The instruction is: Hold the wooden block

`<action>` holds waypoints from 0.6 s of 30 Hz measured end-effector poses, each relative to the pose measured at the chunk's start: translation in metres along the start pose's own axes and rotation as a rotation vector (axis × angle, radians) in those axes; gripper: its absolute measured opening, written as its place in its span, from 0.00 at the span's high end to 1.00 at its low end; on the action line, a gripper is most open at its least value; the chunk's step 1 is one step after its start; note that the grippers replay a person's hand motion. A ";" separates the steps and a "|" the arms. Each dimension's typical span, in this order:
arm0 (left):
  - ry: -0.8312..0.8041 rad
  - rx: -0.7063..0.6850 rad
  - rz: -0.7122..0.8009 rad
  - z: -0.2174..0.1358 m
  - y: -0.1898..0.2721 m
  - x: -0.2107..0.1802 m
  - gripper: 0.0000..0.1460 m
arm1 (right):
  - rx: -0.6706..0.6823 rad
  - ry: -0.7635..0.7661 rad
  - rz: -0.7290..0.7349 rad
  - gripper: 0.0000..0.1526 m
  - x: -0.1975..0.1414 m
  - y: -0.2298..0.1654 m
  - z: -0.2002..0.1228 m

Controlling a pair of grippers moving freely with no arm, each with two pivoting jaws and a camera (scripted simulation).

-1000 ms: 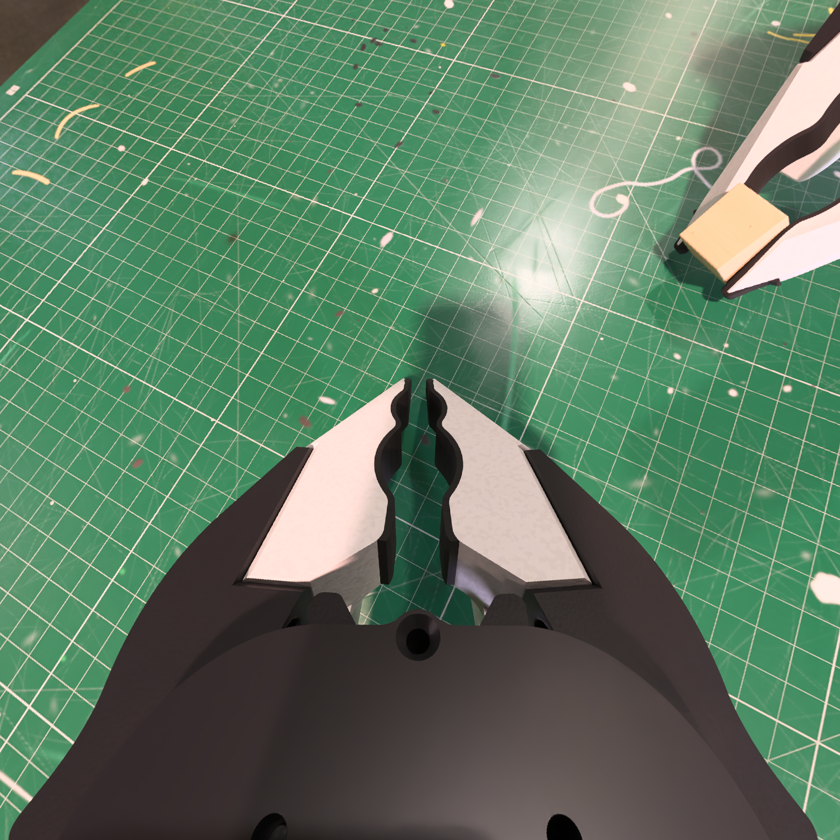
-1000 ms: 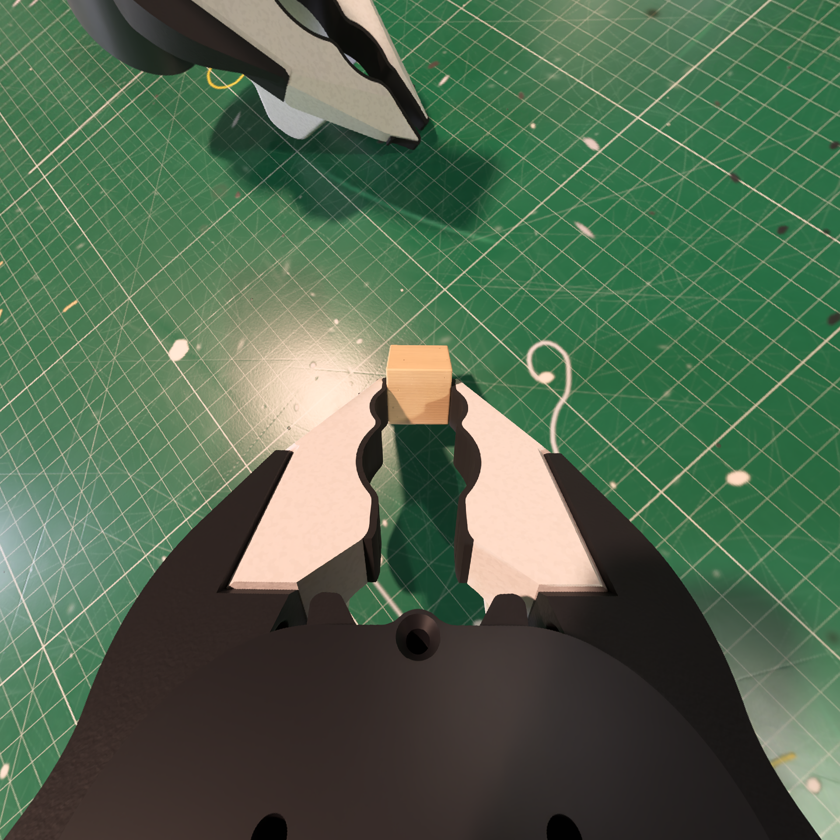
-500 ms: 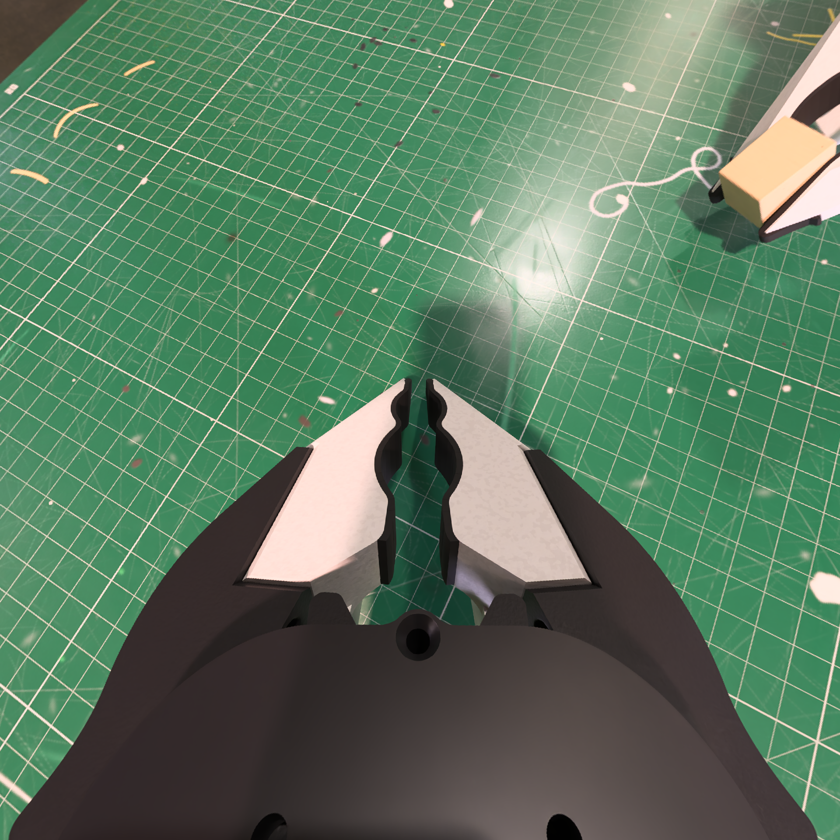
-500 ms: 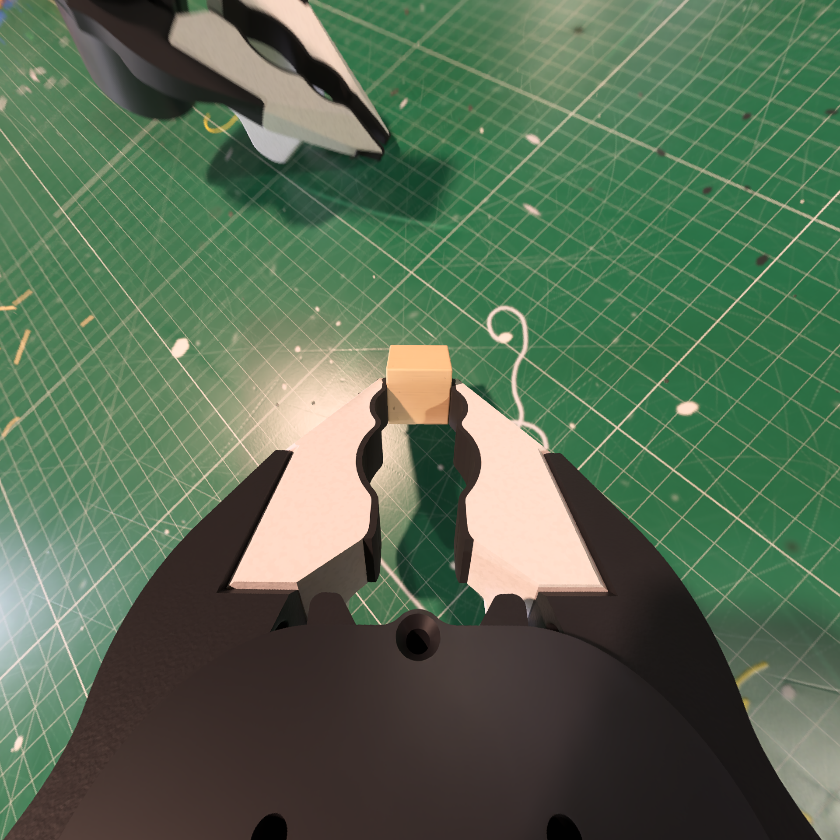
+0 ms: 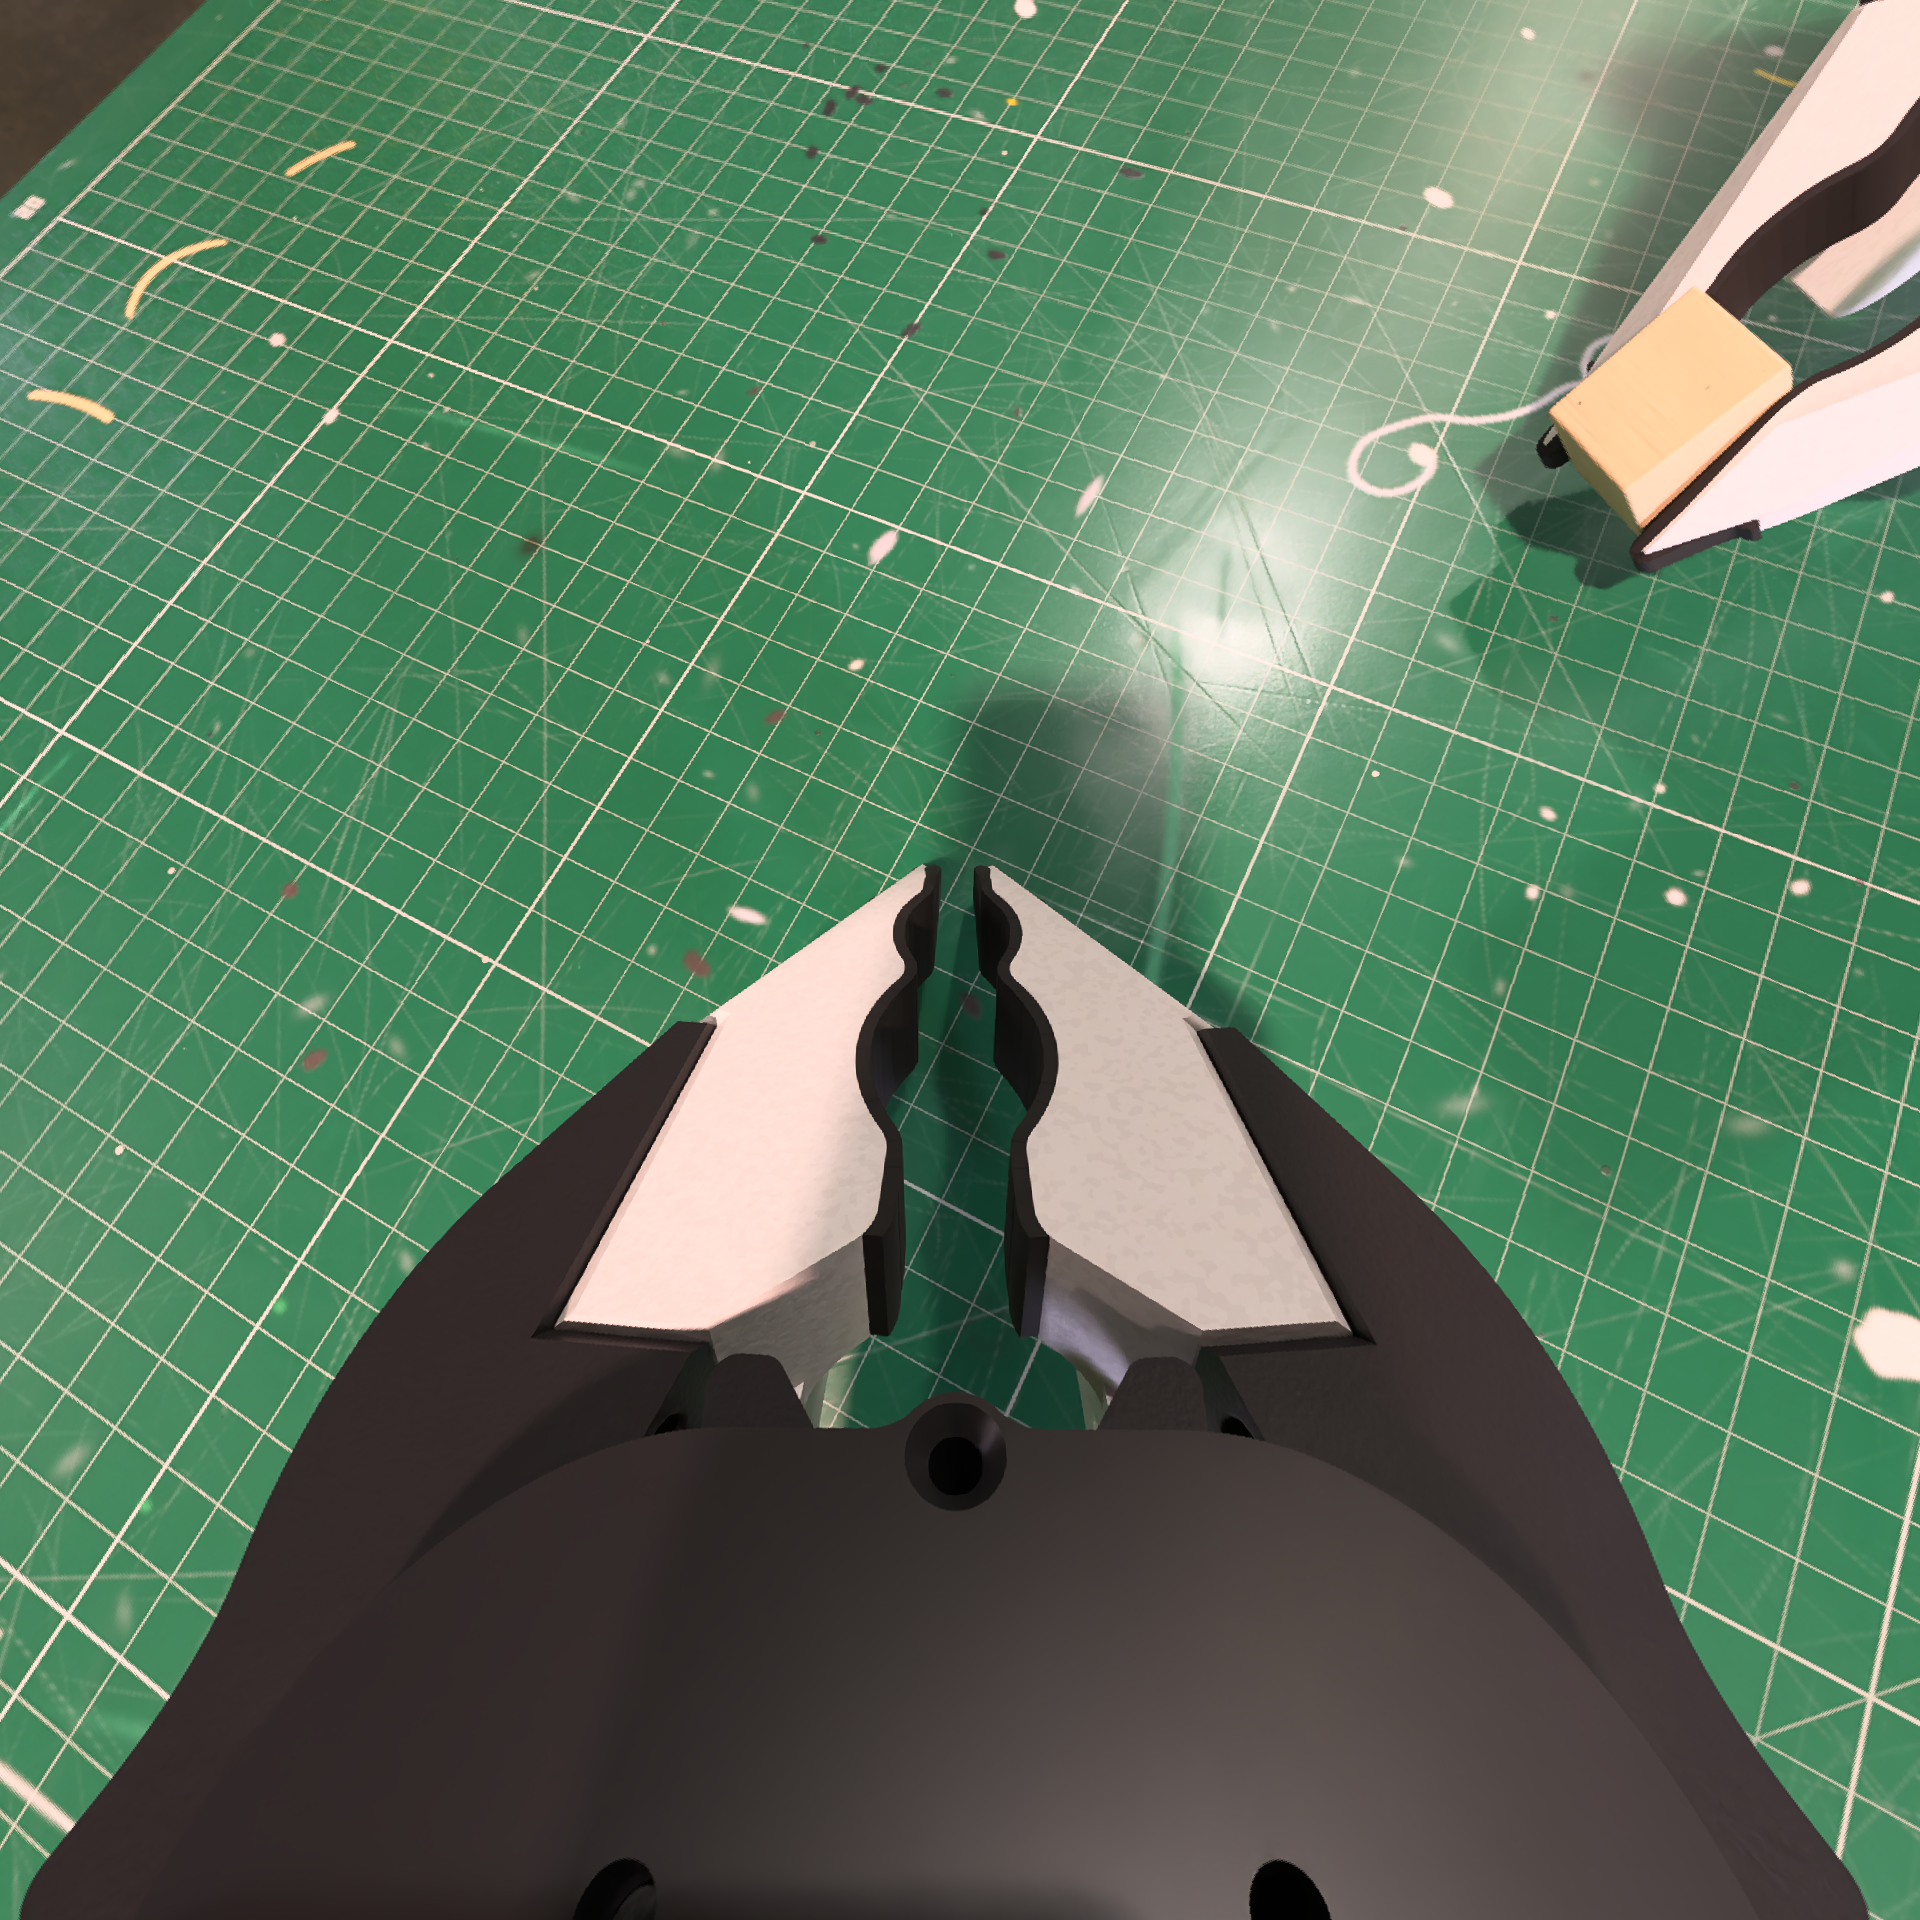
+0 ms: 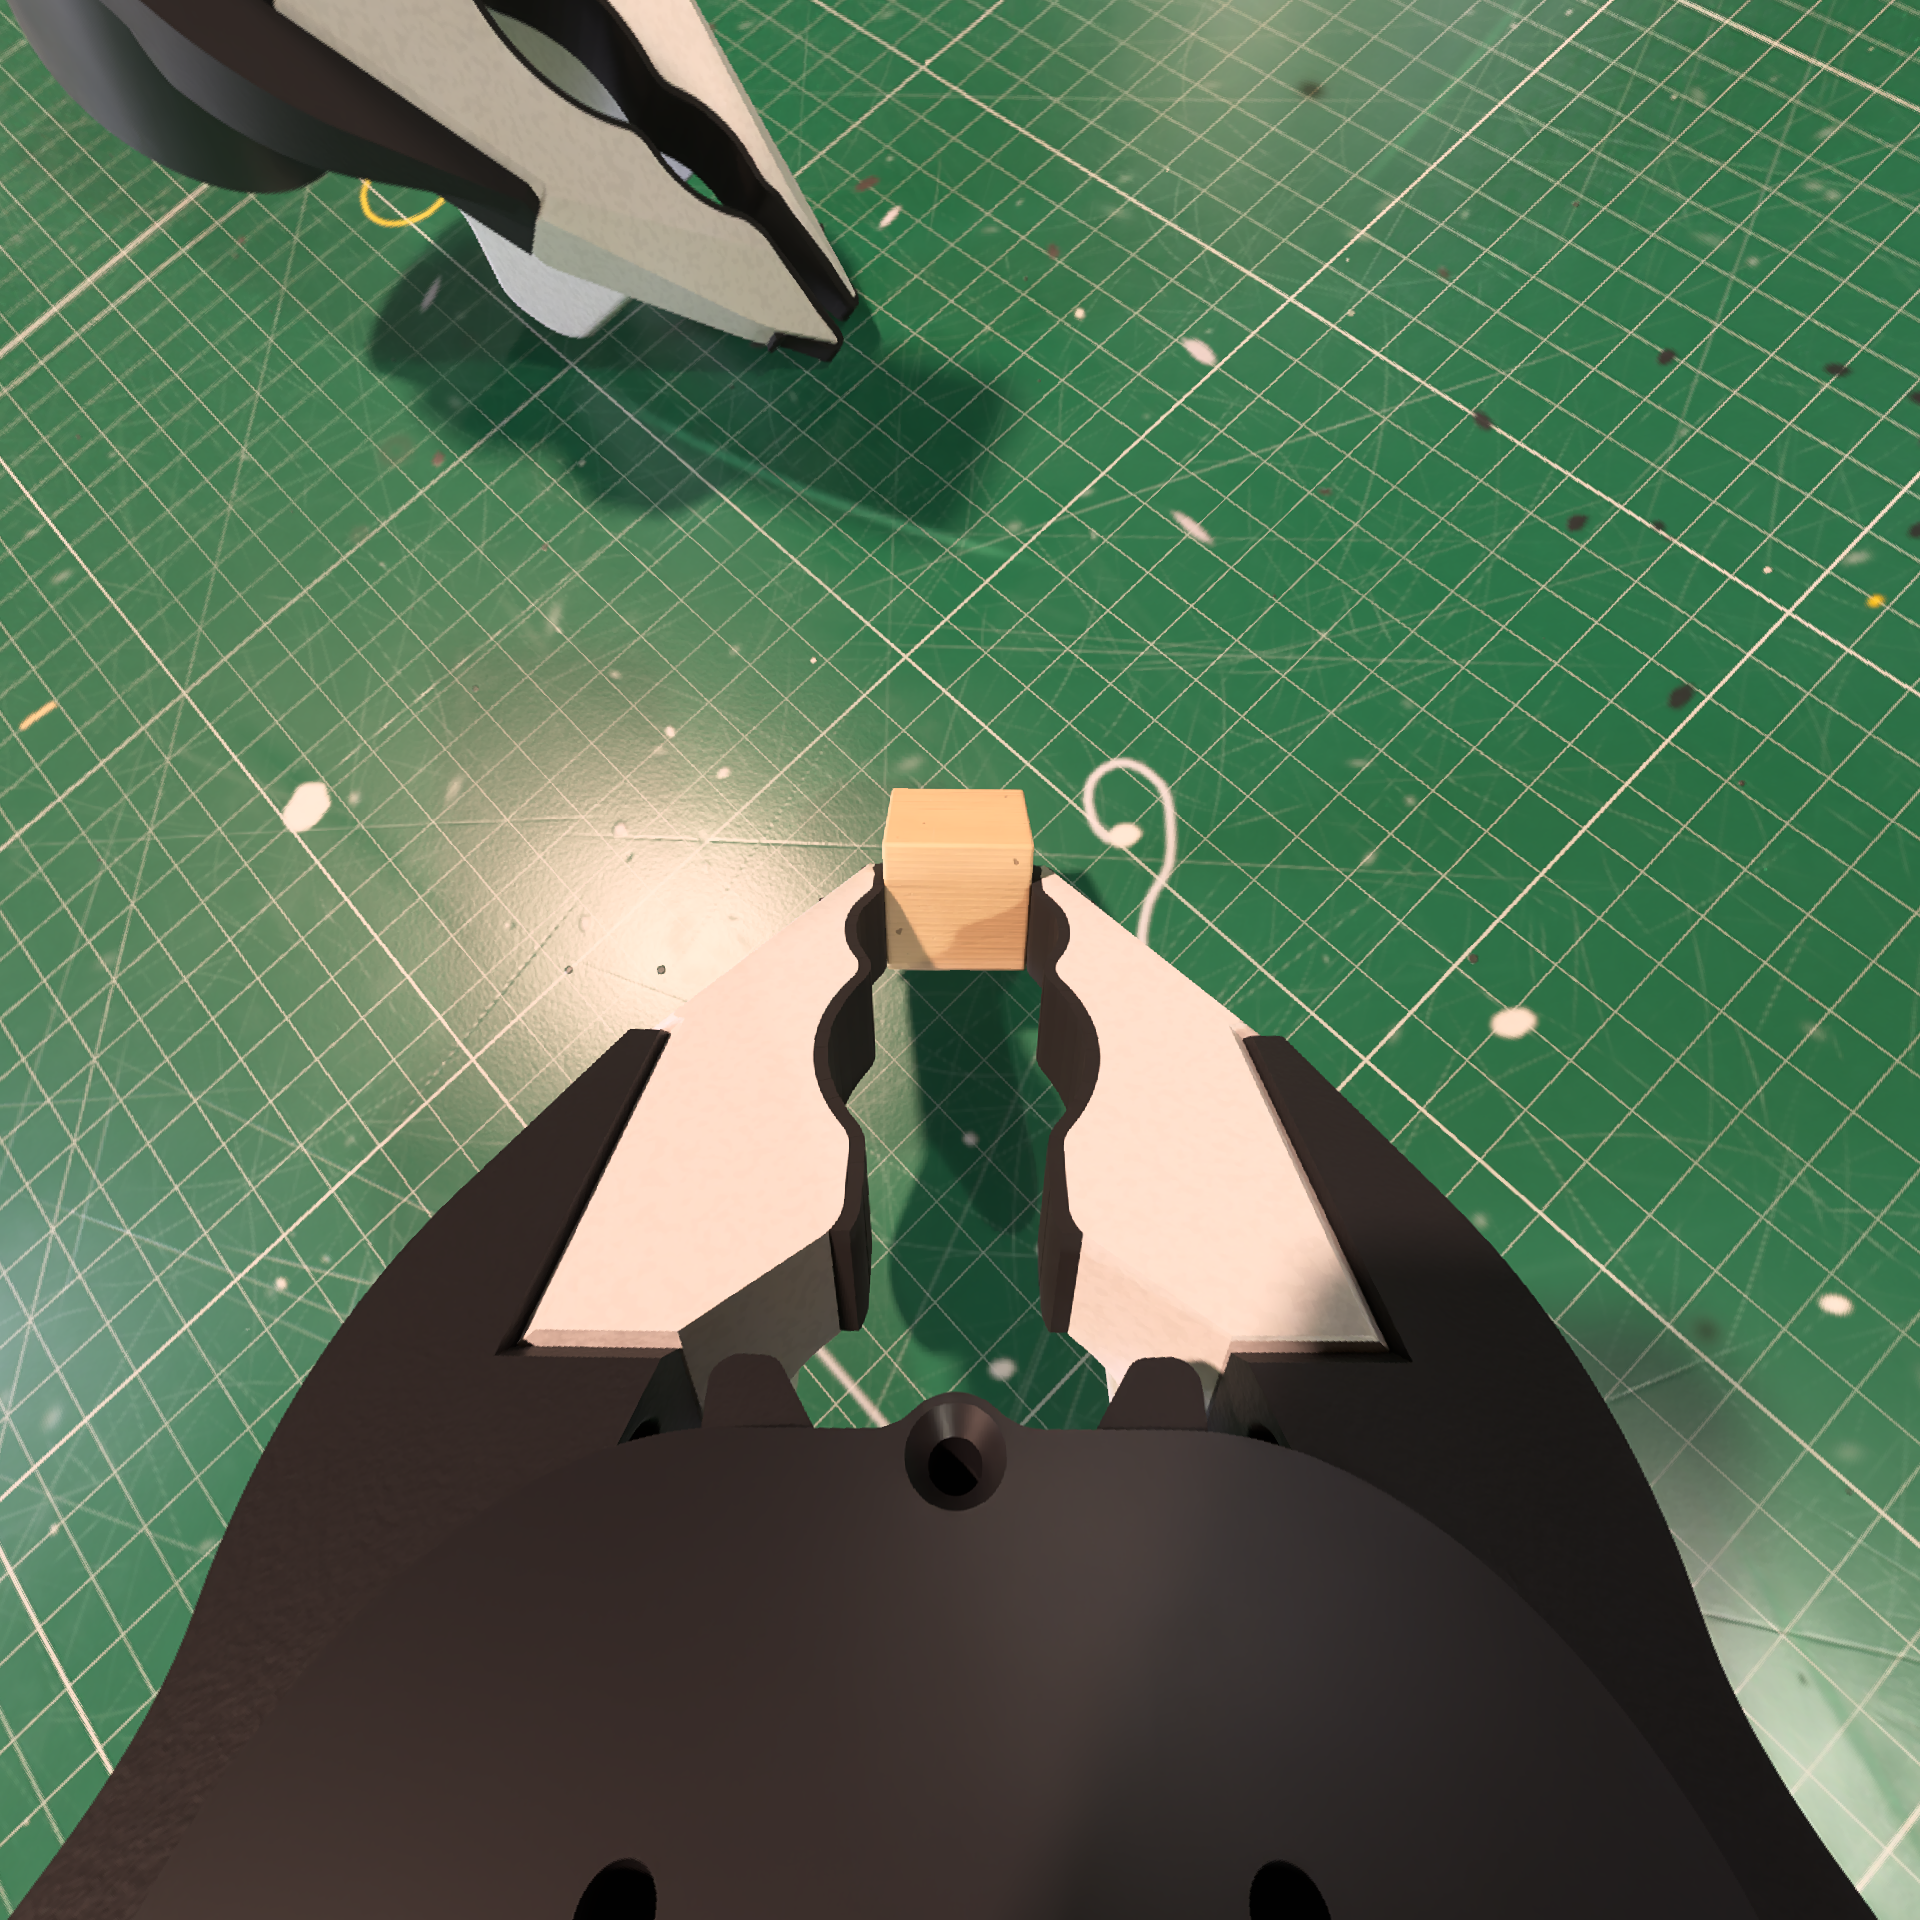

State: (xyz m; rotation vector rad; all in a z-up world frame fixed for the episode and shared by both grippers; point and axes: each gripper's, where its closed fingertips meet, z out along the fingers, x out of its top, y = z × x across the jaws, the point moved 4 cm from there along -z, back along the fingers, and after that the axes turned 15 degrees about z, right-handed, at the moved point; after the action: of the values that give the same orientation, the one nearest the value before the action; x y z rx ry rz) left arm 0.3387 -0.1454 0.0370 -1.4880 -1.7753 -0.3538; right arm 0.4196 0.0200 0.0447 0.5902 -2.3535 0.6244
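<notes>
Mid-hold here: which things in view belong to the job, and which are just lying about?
Part of the job:
- wooden block
- right hand-held gripper, shut on the block at its fingertips

Just lying about:
- left hand-held gripper, nearly closed, holding nothing
- green cutting mat
- white thread curl
- paint specks and small yellow scraps

Illumination: bright, overhead. Glare patch on the tabletop (image 5: 1226,623) (glossy green surface); soft-edged shadows; focus sharp; grid lines bow near edges.
</notes>
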 end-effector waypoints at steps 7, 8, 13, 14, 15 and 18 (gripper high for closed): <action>0.000 -0.001 -0.001 0.000 0.000 0.000 0.96 | -0.008 -0.019 -0.011 0.83 -0.003 0.004 0.001; 0.000 -0.001 -0.001 0.000 0.000 0.000 0.96 | -0.006 -0.020 -0.012 0.83 -0.003 0.004 0.001; 0.000 -0.001 0.000 0.000 0.000 0.000 0.96 | -0.002 -0.030 -0.025 0.83 -0.003 0.003 0.001; 0.000 -0.001 -0.001 0.000 0.000 0.000 0.96 | 0.000 -0.033 -0.029 0.83 -0.003 0.003 0.001; 0.000 -0.001 -0.001 0.000 0.000 0.000 0.96 | 0.001 -0.033 -0.032 0.83 -0.004 0.003 0.001; 0.000 -0.001 -0.001 0.000 0.000 0.000 0.96 | 0.008 -0.039 -0.036 0.83 -0.006 0.002 0.000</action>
State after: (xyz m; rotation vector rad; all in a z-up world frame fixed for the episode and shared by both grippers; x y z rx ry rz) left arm 0.3386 -0.1454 0.0371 -1.4877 -1.7761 -0.3558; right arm 0.4223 0.0233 0.0405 0.6523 -2.3722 0.6121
